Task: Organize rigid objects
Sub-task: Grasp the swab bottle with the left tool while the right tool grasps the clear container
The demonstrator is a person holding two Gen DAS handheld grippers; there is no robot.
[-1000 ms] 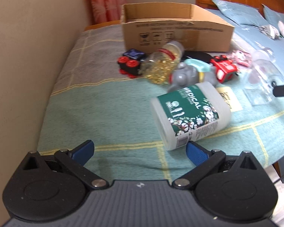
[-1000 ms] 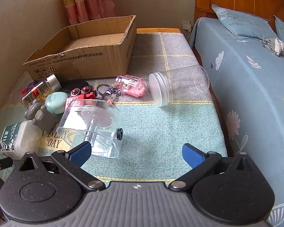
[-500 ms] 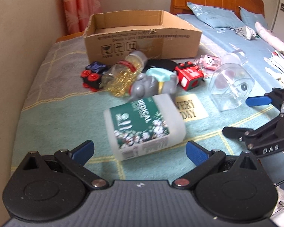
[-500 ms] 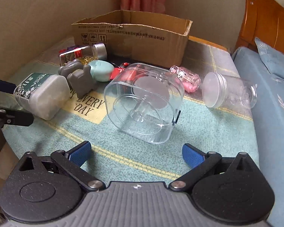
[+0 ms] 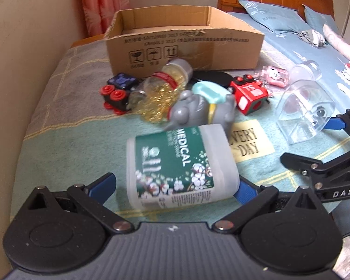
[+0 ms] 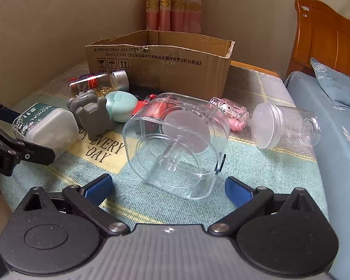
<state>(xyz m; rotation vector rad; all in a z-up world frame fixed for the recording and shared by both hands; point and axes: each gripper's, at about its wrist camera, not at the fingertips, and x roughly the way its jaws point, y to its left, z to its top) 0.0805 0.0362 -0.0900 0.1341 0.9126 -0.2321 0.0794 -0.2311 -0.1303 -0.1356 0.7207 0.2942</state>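
A white jar with a green "MEDICAL" label [image 5: 179,163] lies on its side on the cloth, its near end between the blue pads of my open left gripper [image 5: 175,186]. The same jar [image 6: 44,126] shows at the left of the right wrist view. A clear square plastic container [image 6: 177,142] lies on its side just ahead of my open right gripper [image 6: 168,186], not gripped. In the left wrist view that container [image 5: 305,114] lies at the right, beside my right gripper [image 5: 326,144]. An open cardboard box [image 5: 182,44] stands behind the pile.
A pill bottle with yellow capsules [image 5: 161,88], a grey elephant toy [image 5: 198,109], red and black toy cars [image 5: 249,93], a pink keychain [image 6: 231,114] and a clear round jar [image 6: 284,126] lie on the cloth. A wall runs along the left, a bed [image 6: 338,116] on the right.
Both grippers have moved forward. The white jar now sits between the left gripper's pads, and the clear container is closer to the right gripper. Both stay open.
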